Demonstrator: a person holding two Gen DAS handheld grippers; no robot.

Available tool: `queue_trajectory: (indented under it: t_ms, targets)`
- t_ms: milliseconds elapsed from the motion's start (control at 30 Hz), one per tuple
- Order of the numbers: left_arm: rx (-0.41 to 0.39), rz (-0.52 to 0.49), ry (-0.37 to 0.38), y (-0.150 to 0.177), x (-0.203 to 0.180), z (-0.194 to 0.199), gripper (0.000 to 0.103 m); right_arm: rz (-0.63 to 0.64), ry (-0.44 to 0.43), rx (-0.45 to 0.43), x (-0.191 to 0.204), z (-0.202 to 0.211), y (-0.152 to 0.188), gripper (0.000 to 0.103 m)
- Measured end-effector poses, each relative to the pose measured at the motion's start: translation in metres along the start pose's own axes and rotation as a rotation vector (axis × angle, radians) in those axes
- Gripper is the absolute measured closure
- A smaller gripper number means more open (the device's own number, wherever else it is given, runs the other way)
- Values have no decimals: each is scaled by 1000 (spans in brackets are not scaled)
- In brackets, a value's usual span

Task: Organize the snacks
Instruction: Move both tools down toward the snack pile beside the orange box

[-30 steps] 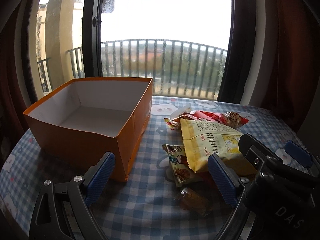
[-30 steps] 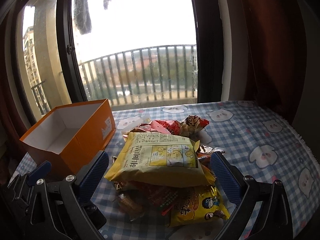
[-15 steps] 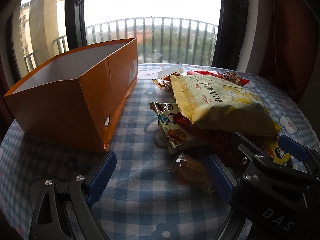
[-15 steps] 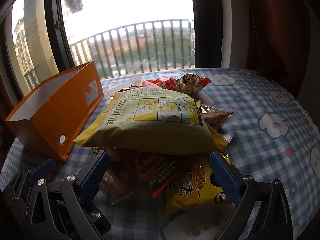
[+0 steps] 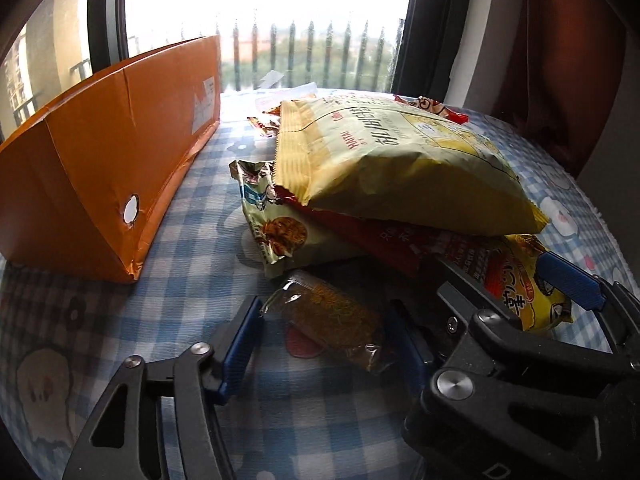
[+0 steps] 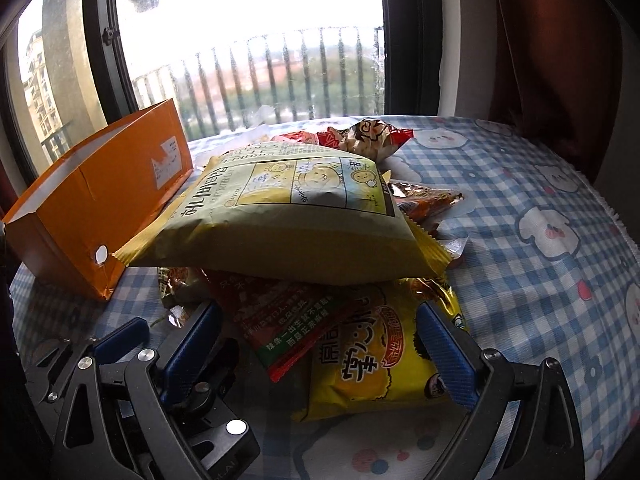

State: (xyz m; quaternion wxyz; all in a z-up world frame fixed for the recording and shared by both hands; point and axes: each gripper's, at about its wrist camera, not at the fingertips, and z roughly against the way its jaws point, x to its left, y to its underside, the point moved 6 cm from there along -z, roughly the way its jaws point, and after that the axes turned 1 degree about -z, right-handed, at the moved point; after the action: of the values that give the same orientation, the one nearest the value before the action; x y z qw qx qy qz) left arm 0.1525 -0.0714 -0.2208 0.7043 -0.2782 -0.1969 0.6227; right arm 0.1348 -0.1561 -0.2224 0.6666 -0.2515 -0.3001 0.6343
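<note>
A pile of snack packets lies on the checked tablecloth. A big pale yellow bag (image 5: pixel 392 160) (image 6: pixel 288 216) tops it, over a red packet (image 5: pixel 404 248) (image 6: pixel 296 320), a bright yellow packet (image 6: pixel 372 364) (image 5: pixel 528 296) and a green-edged packet (image 5: pixel 276 232). A small clear-wrapped brown snack (image 5: pixel 332 316) lies between the fingers of my open left gripper (image 5: pixel 324 340), not clamped. My open right gripper (image 6: pixel 320 344) straddles the red and bright yellow packets low at the table. An orange box (image 5: pixel 104 160) (image 6: pixel 96 204) stands to the left.
More packets, red and brown (image 6: pixel 360 140) (image 6: pixel 424 200), lie behind the pile. A window with a balcony railing (image 6: pixel 280 80) is behind the table. A dark red curtain (image 6: pixel 560 60) hangs at the right. The table edge (image 6: pixel 616 232) curves at the right.
Both grippers have dropped low and moved forward into the pile. The small brown snack now lies between the left fingers; the right fingers now flank the red and yellow packets.
</note>
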Motion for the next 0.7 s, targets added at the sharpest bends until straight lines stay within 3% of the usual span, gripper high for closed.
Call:
queue_trajectory:
  t_ms: [200,467,700]
  targets:
    - [0,-14,21,0,-4,0,52,9,30,33,-9,0,2,5]
    - [-5,-35,11,6,-3,7,53,-1,90,37,-18,6,6,6]
    - [1,-39,48,5,-8,6,53,3,136,38,-27,10,6,8]
